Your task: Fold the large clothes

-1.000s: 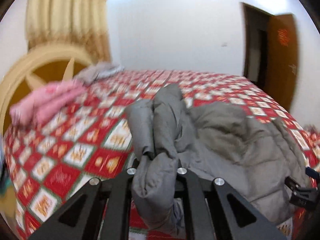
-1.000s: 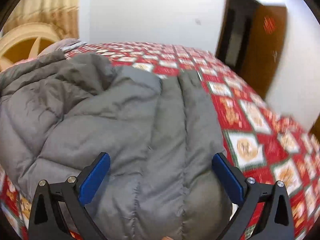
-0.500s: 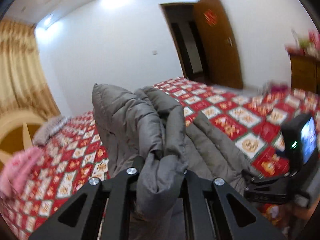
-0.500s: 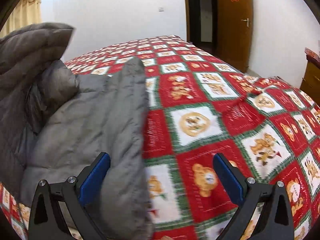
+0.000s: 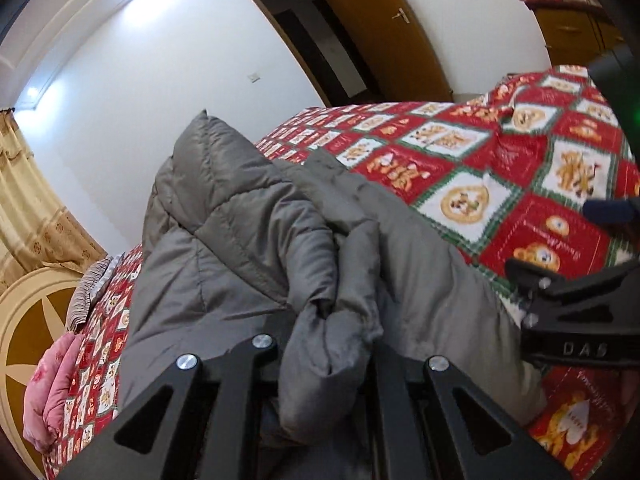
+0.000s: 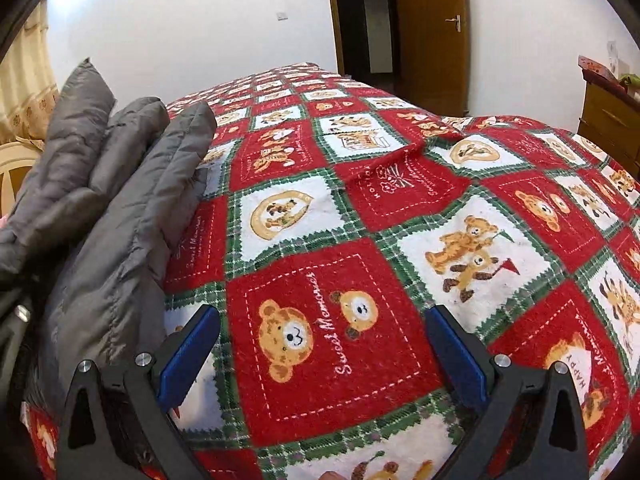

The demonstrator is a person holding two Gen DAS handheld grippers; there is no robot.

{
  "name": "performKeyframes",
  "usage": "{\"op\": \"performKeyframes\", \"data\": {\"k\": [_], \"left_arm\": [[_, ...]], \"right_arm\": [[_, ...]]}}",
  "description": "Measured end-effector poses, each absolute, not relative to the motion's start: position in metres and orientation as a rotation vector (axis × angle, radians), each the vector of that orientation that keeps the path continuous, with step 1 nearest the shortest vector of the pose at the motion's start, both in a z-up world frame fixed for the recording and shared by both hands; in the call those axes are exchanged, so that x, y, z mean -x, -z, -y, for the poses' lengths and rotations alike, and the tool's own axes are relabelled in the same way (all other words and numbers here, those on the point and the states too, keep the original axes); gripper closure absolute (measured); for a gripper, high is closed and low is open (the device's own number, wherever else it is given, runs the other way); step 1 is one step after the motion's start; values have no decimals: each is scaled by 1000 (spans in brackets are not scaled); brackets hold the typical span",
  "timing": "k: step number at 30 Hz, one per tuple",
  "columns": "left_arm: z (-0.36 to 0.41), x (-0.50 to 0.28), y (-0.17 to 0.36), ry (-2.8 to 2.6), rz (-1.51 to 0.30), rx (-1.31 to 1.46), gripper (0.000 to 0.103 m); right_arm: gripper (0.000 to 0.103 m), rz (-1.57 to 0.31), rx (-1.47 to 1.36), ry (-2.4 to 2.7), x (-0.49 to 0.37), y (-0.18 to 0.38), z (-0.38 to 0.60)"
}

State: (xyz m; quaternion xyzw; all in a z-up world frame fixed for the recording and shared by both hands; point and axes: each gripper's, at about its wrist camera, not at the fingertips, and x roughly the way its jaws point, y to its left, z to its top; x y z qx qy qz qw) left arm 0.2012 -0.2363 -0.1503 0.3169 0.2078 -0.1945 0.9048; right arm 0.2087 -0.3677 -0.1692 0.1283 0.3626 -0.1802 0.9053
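1. Jacket (image 5: 248, 240) — a grey padded one — has a bunched fold clamped between the fingers of the left gripper (image 5: 328, 344), raised above the bed.
2. Right gripper (image 6: 320, 352) hangs with fingers spread wide, holding nothing, just right of the jacket.
3. Beneath lies a red bear-print bedspread (image 6: 360, 264); far beyond, a wooden door (image 6: 432, 28).

White walls (image 6: 180, 20), brown door (image 6: 432, 36) (open), gold curtains (image 5: 28, 208).

A bed (image 6: 360, 216) in red teddy-bear patchwork is bearing a grey padded jacket (image 6: 132, 208) and, seemingly, pink bedding (image 5: 52, 396).
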Motion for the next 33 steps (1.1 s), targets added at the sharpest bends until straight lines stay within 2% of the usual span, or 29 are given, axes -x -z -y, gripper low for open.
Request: {"op": "performKeyframes", "data": {"k": [2, 13, 14, 16, 18, 21, 25, 27, 29, 32, 33], "left_arm": [[235, -199, 151, 406, -423, -654, 93], [231, -194, 143, 389, -394, -632, 77], [232, -193, 142, 388, -394, -633, 75], [232, -190, 140, 391, -390, -625, 62], [232, -184, 137, 387, -373, -616, 41], [232, -174, 132, 376, -344, -616, 33], [216, -161, 119, 366, -346, -573, 32], [201, -150, 114, 353, -332, -563, 14], [179, -137, 109, 330, -298, -544, 7], [141, -133, 98, 277, -274, -490, 6], [130, -136, 96, 256, -270, -464, 1]], "right_arm": [[1, -747, -268, 371, -209, 169, 369], [1, -753, -202, 404, -213, 177, 363], [1, -753, -200, 405, -213, 177, 363], [1, -752, -203, 403, -213, 178, 362], [1, -752, -202, 404, -213, 178, 362], [1, -752, -200, 405, -213, 178, 362], [1, -752, -202, 403, -213, 178, 362], [1, -752, -202, 404, -212, 178, 362], [1, -752, -200, 406, -213, 178, 361], [1, -752, -201, 406, -213, 178, 361], [1, -752, -201, 405, -212, 178, 362]]}}
